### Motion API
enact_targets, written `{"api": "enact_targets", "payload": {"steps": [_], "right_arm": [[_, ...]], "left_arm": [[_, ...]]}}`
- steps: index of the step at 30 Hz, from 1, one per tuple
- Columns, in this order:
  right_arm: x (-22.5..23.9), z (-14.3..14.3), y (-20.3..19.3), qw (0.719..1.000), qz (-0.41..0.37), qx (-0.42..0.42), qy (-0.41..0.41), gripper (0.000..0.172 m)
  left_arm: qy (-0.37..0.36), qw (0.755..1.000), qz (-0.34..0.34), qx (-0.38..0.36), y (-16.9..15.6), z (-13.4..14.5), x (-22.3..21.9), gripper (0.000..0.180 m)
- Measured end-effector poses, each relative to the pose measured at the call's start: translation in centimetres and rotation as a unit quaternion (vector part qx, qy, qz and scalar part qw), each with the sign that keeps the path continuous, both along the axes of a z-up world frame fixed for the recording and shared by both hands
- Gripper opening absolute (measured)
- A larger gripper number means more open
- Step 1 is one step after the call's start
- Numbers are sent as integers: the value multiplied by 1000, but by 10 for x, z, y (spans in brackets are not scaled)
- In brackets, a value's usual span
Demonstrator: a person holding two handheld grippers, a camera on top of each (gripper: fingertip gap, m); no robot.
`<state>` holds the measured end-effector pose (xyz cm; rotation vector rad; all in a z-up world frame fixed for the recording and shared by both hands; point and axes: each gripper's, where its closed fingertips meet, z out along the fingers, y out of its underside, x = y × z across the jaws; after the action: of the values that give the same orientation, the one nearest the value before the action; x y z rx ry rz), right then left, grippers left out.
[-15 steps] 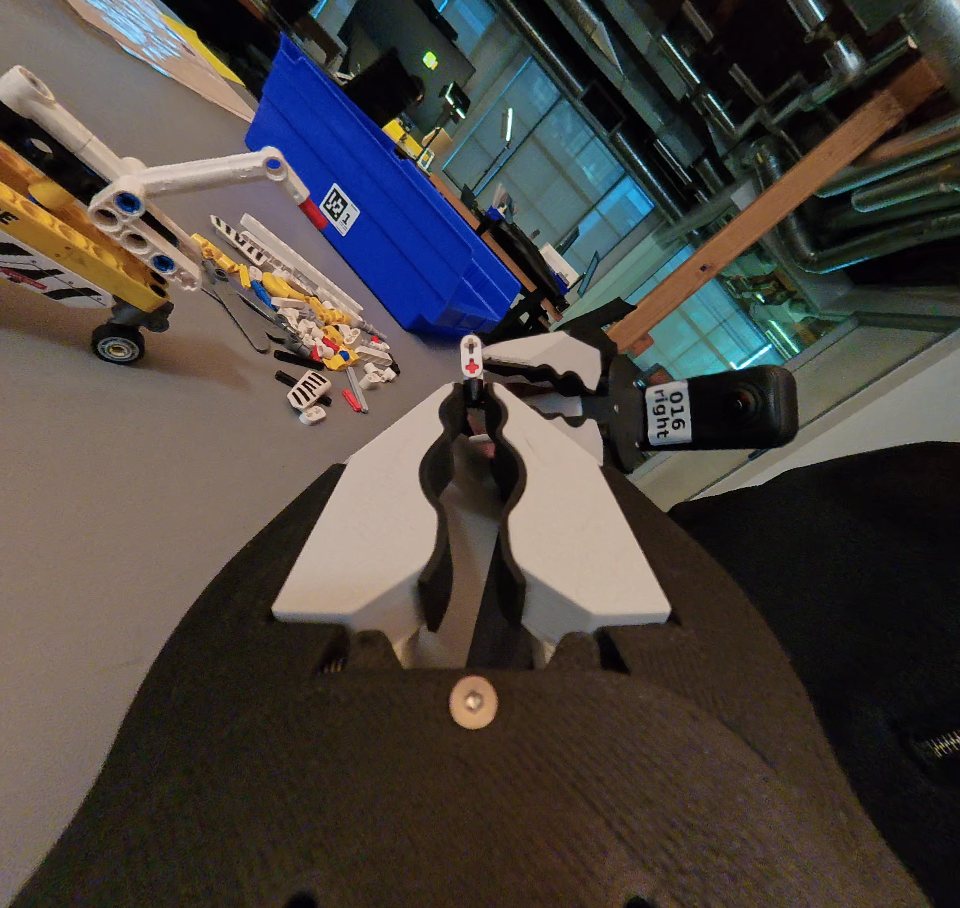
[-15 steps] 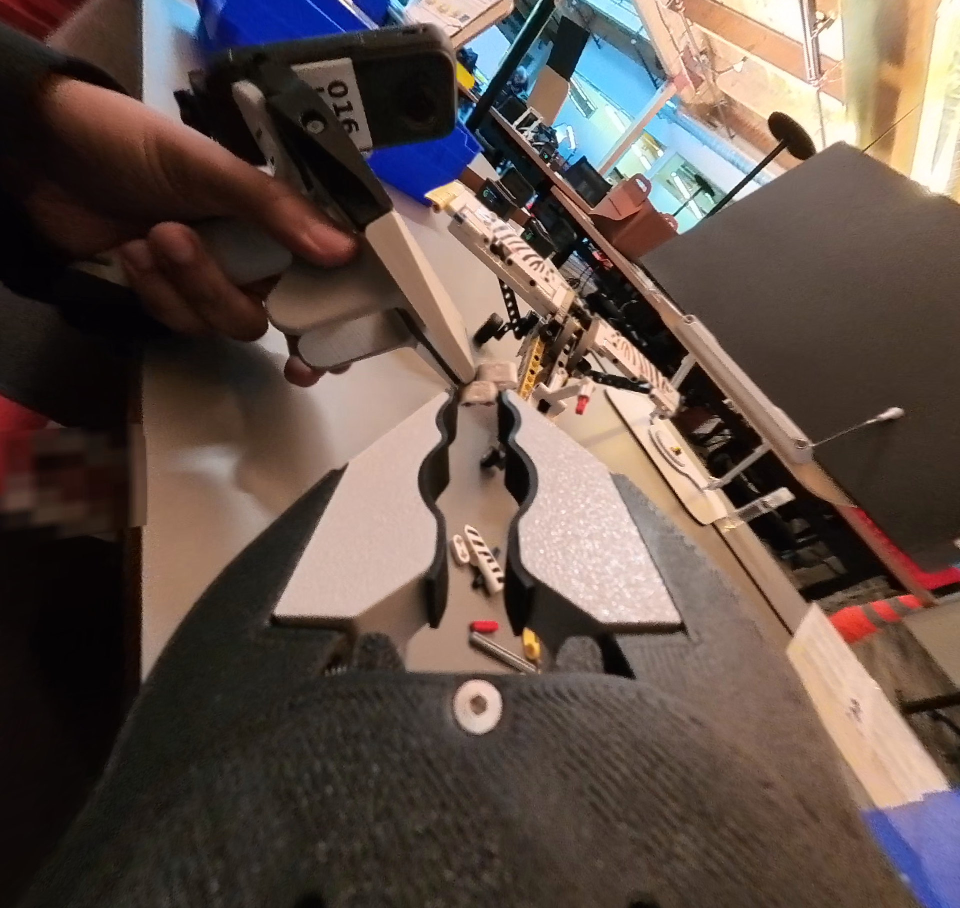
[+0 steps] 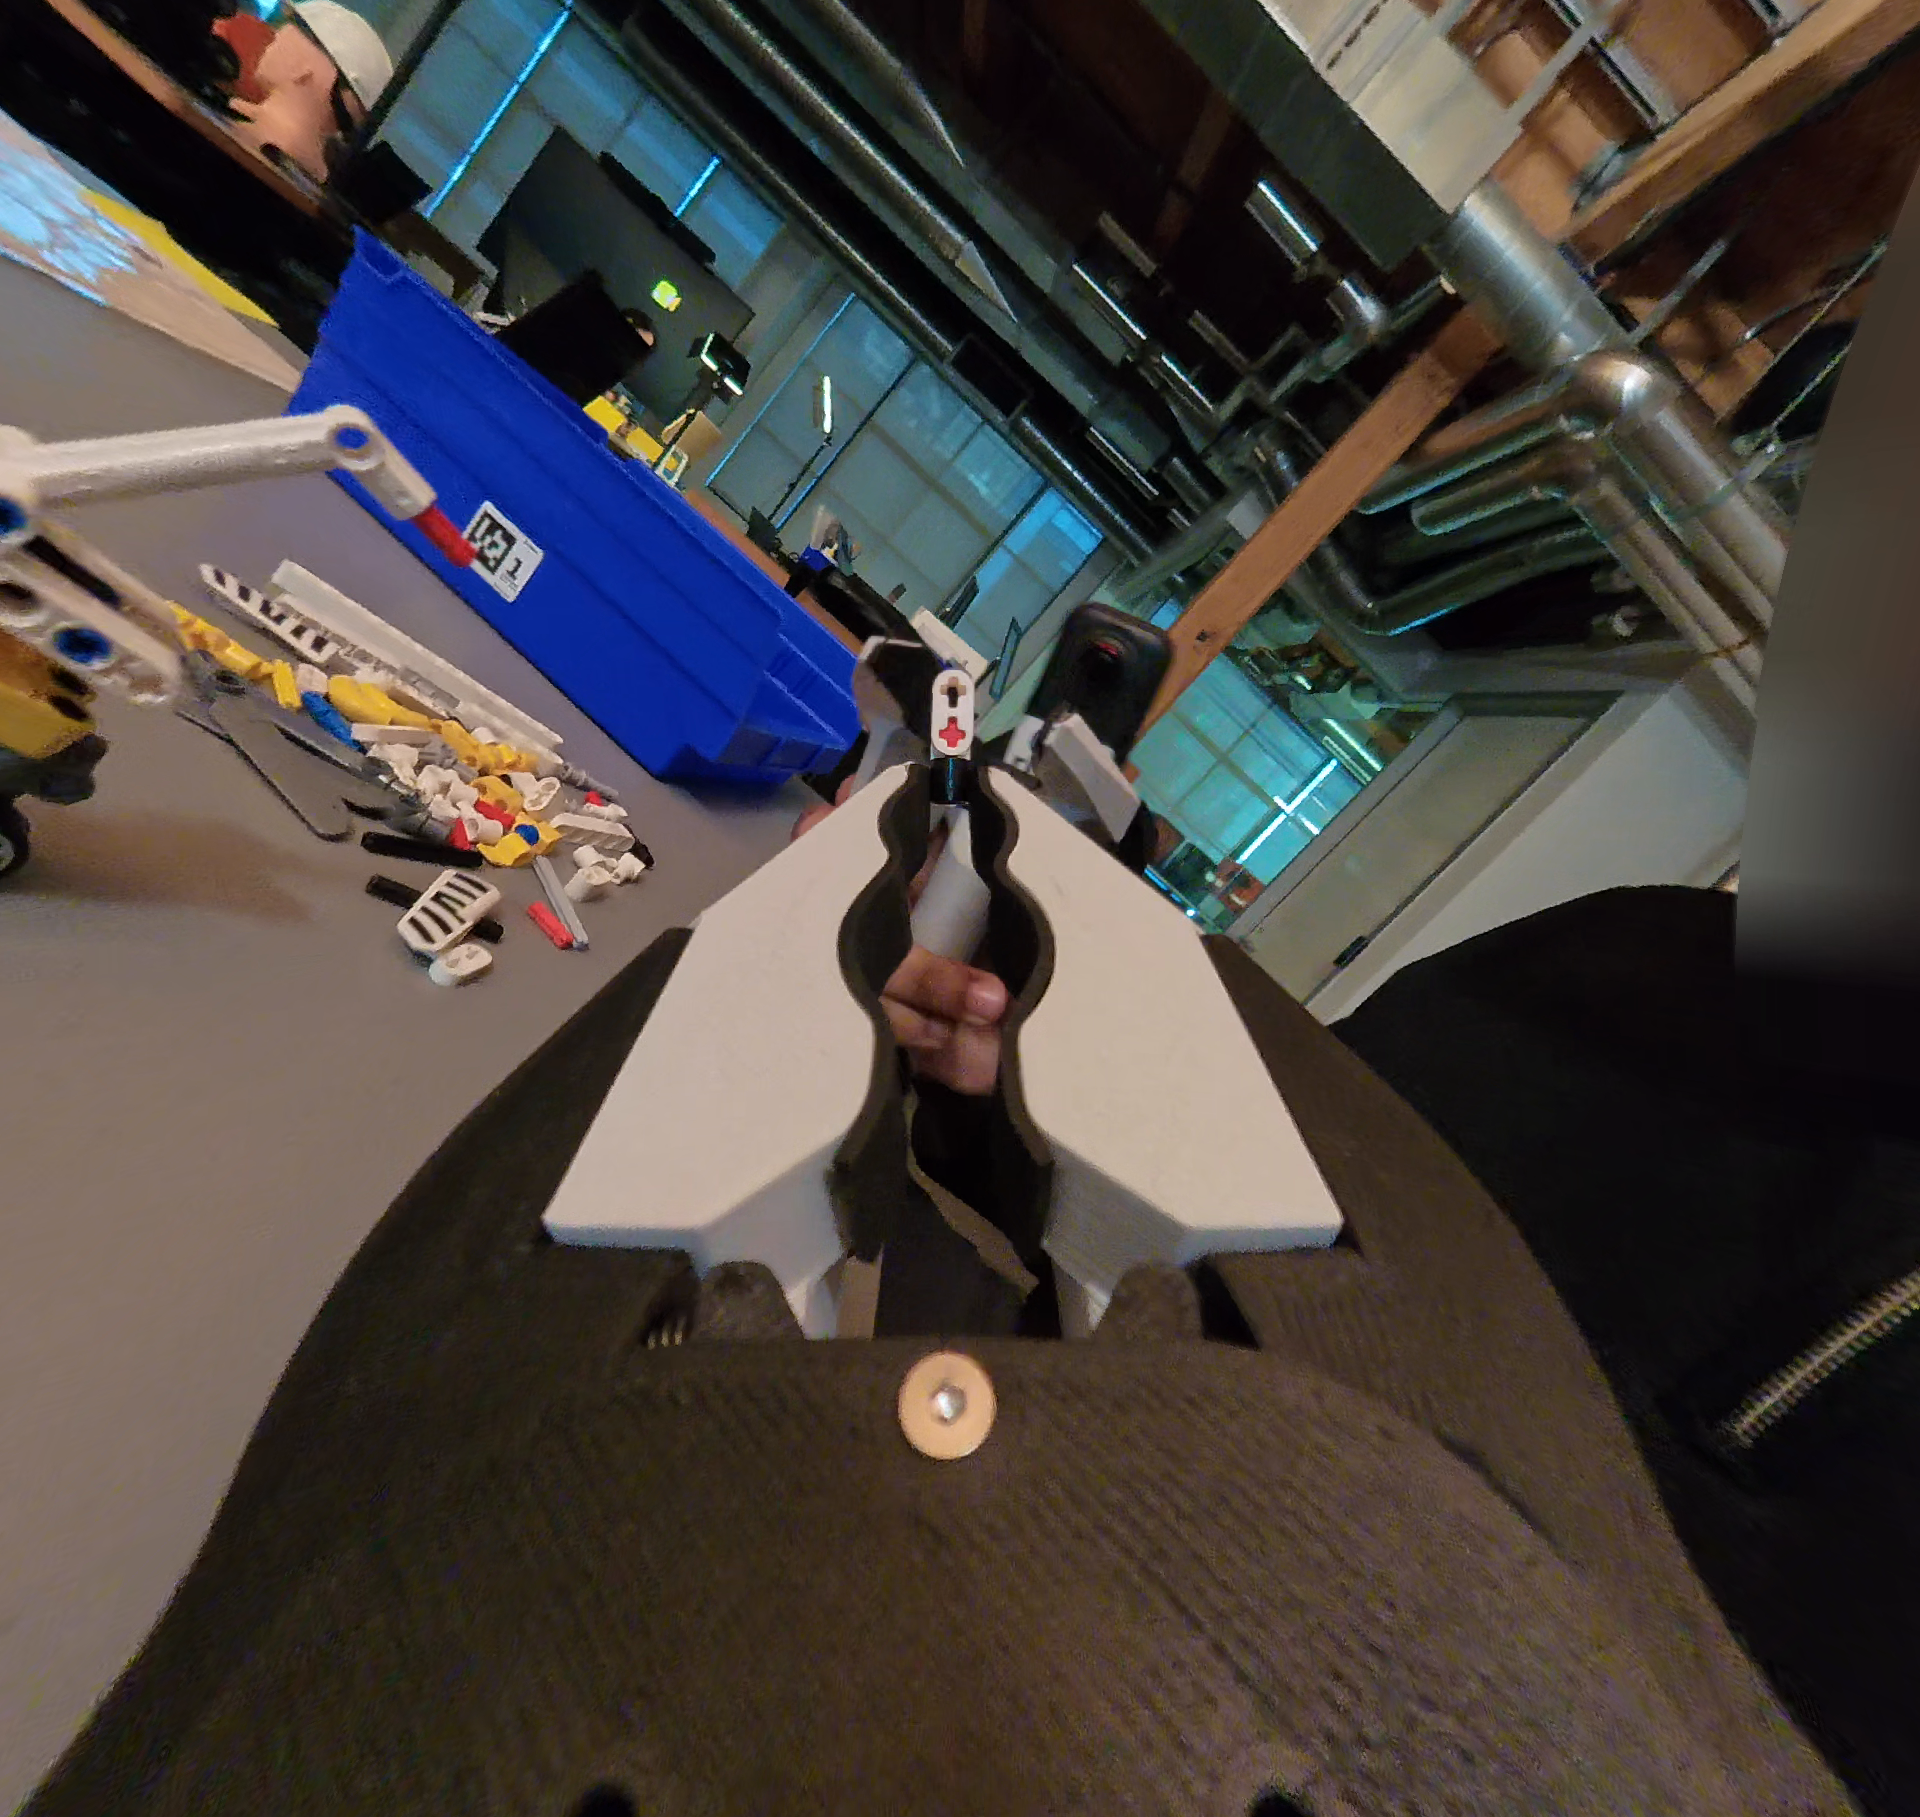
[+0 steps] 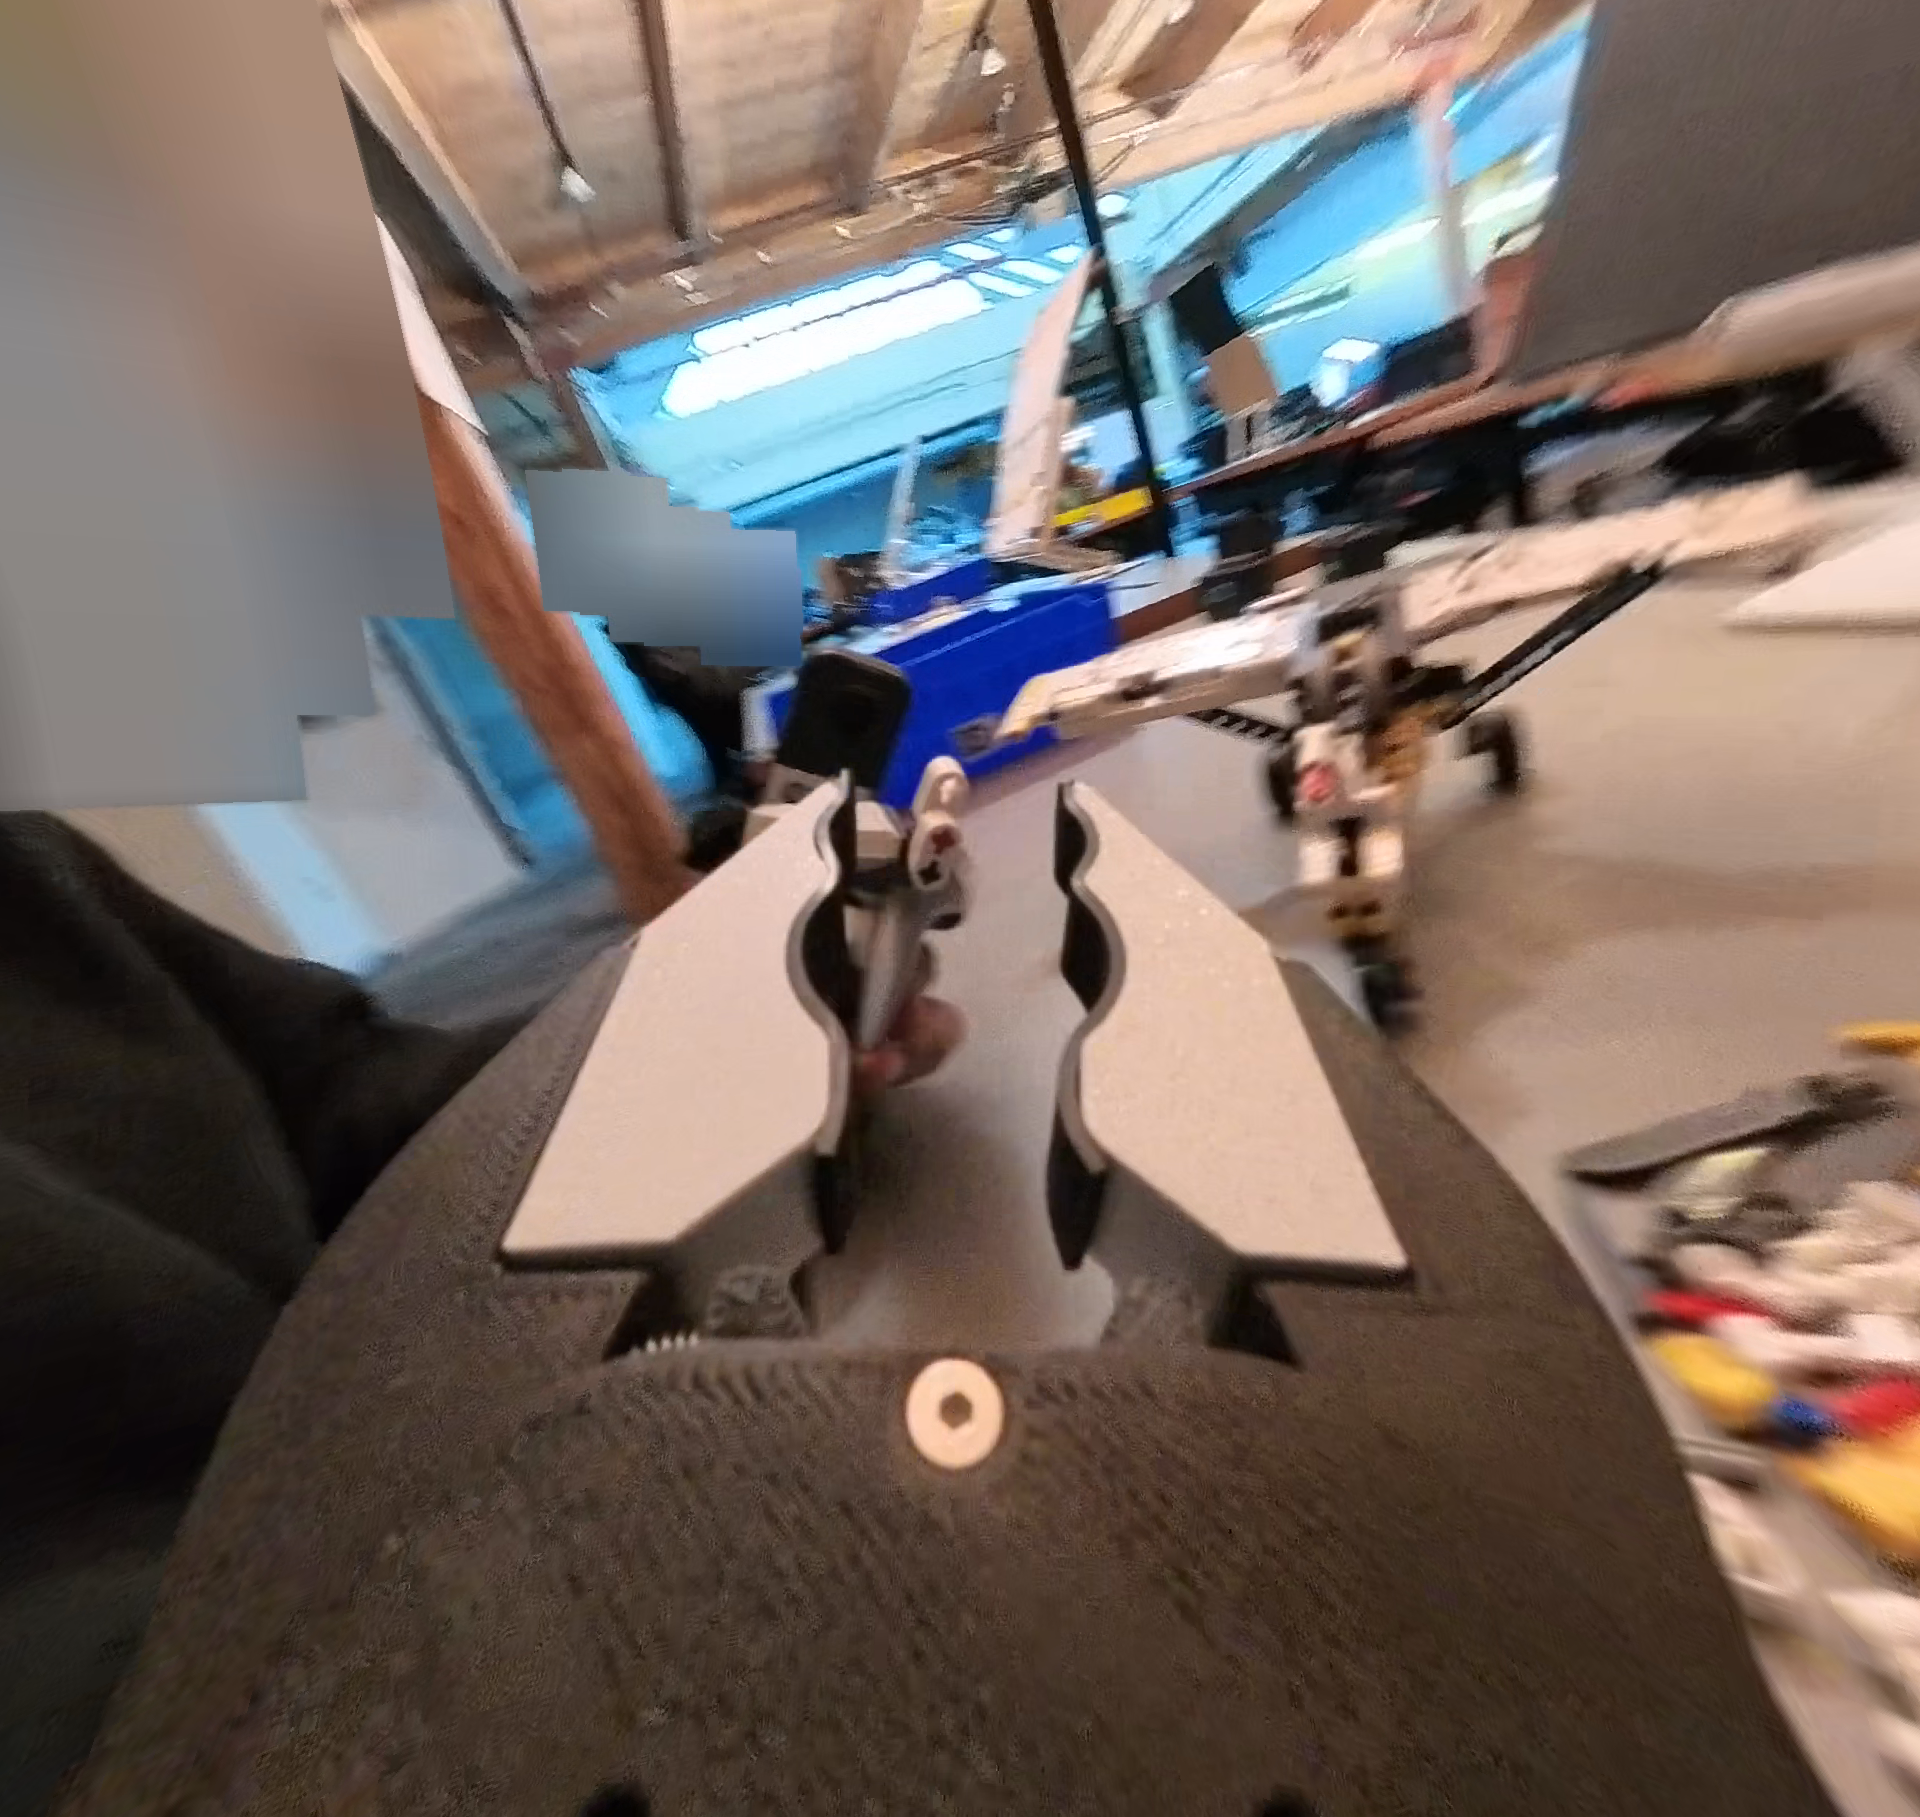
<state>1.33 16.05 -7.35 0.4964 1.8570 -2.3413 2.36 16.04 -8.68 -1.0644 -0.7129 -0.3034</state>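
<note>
My left gripper [image 3: 951, 780] is clamped on a small black peg that carries a short white connector piece [image 3: 952, 718] with a red cross-shaped hole; the piece sticks up just past the fingertips, as it did half a second back. The change is on the other side: my right gripper [image 4: 956, 811], which was nearly closed right at that piece, now stands with its fingers well apart and nothing pressed between them. In its own view the white piece [image 4: 935, 837] and the left tool show through the gap, nearer the left finger [image 4: 821, 832], and the picture is smeared with motion. So the piece rests with the left alone. Surface: a plain grey table [image 3: 156, 1092]. On it, a scatter of loose building parts [image 3: 447, 801] in white, yellow, red, blue and black, a half-built wheeled model [image 4: 1351, 759] with a long white boom, and a blue bin [image 3: 623, 604] behind. Room: workshop, exposed pipes and ducts, wooden beams, big windows.
</note>
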Motion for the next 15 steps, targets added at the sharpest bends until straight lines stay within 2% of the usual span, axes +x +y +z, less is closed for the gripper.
{"api": "enact_targets", "payload": {"steps": [2, 6, 10, 15], "right_arm": [[5, -1, -5, 994, 64, -37, -83, 35], [6, -2, -4, 966, 135, -112, -189, 7], [4, -4, -3, 973, 117, -93, -174, 4], [8, -7, -6, 978, 119, -63, -158, 9]], "left_arm": [[16, 1000, 6, -9, 3, 1, 2, 4], [27, 999, 17, -14, 5, 1, 2, 5], [34, 999, 32, -25, 6, 1, 1, 5], [28, 999, 30, -21, 5, 0, 0, 4]]}}
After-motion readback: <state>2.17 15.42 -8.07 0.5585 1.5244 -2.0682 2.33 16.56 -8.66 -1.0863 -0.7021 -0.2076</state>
